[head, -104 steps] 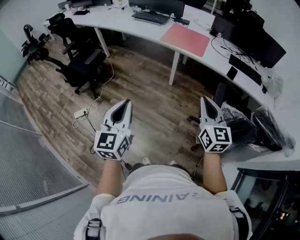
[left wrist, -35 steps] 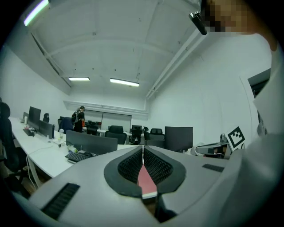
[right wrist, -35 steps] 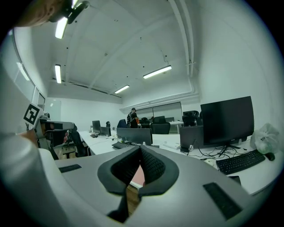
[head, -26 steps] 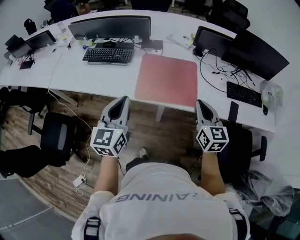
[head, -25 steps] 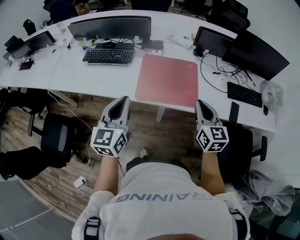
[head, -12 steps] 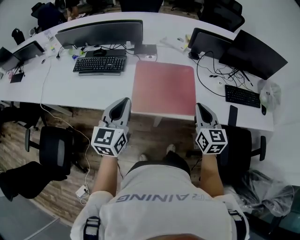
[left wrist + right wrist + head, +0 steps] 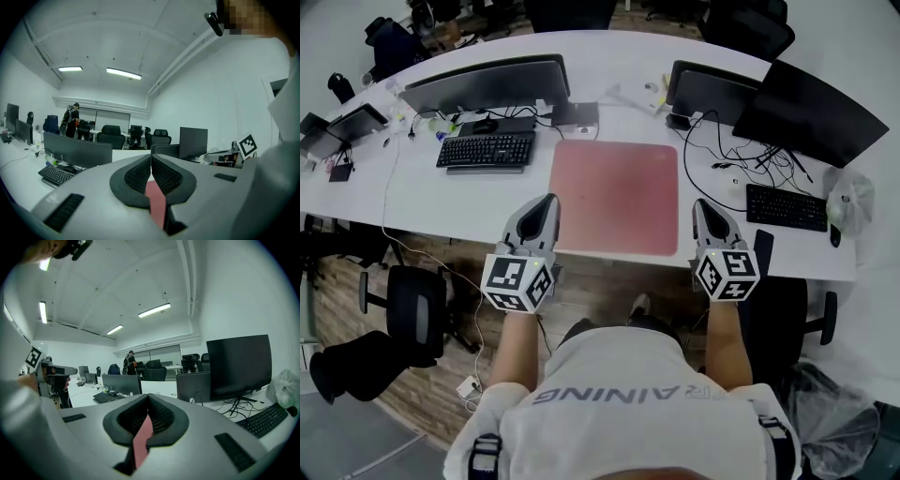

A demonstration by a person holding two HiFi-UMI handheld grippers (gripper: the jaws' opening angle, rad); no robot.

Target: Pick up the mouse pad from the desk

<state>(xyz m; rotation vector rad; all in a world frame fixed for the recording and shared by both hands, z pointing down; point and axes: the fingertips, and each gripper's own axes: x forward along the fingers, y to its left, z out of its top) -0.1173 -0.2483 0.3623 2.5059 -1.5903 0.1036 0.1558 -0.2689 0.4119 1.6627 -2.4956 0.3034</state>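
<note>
Across a long, curved white bench [image 7: 441,202] the mouse pad [image 7: 614,197] lies flat near the front edge, a plain red rectangle roughly midway along. To its left sit a black keyboard [image 7: 486,150] and a wide monitor [image 7: 487,82]. To its right are two more screens [image 7: 806,108], a tangle of cables [image 7: 741,159] and a second keyboard [image 7: 786,206]. At the far right end is a pale lump that may be a plastic bag [image 7: 849,199]; it is too small to be sure. Below the bench a wood-plank floor [image 7: 422,394] shows, with an office chair [image 7: 403,300] on it. The gripper views give a white room with strip lights [image 7: 123,72] overhead.

The left gripper [image 7: 547,200] and right gripper [image 7: 701,204] are held out over the bench's front edge, one at either side of the pad, neither visibly touching it. Both pairs of jaws are pressed together with nothing between them. A red sliver of the pad shows through the gap under each. The grippers cover part of the front edge, the person's shirt [image 7: 628,412] hides the floor nearest, and the bench's left end runs out of frame.
</note>
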